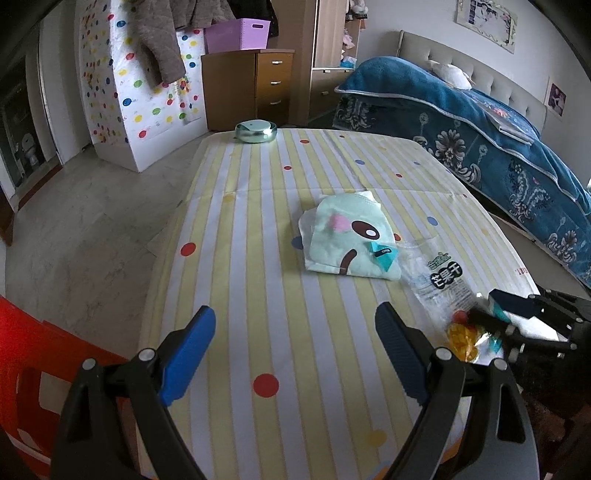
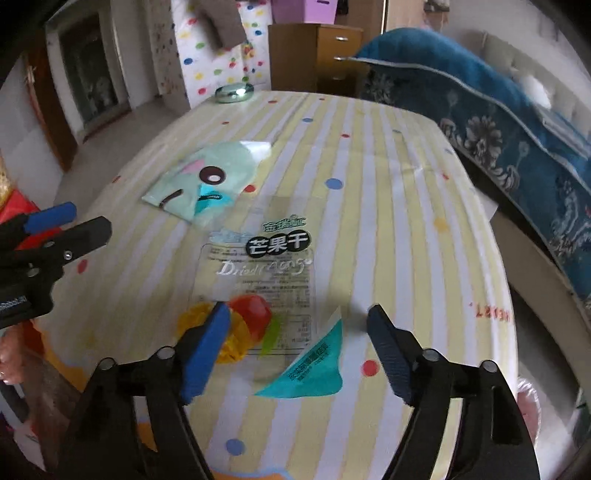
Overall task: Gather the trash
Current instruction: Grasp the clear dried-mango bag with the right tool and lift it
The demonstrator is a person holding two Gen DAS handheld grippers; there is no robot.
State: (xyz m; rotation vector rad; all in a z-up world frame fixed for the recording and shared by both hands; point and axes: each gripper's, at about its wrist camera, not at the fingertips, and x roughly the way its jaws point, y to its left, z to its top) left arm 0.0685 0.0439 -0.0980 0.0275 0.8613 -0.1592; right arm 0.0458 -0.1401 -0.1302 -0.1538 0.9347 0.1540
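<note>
Both tongs gape wide and hold nothing: left gripper (image 1: 295, 354), right gripper (image 2: 299, 343). The flat, clear mango bag (image 2: 258, 273) lies on the table (image 1: 258, 206) beneath the right one, mint wrapper (image 1: 347, 236) at eleven o'clock.

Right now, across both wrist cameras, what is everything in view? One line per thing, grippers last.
mango snack bag: 1, clear with black label, on table nearest right gripper
green wrapper: 1, mint with cartoon face, mid-table
round tin: 1, pale green, far table edge
table: 1, yellow-white striped cloth with dots
bed: 1, blue floral blanket, right of table
drawer cabinet: 1, brown, behind table
basket: 1, purple, on cabinet
chair: 1, red, left of table
left gripper: 1, blue pads, open, over bare cloth
right gripper: 1, blue pads, open, over the bag
</note>
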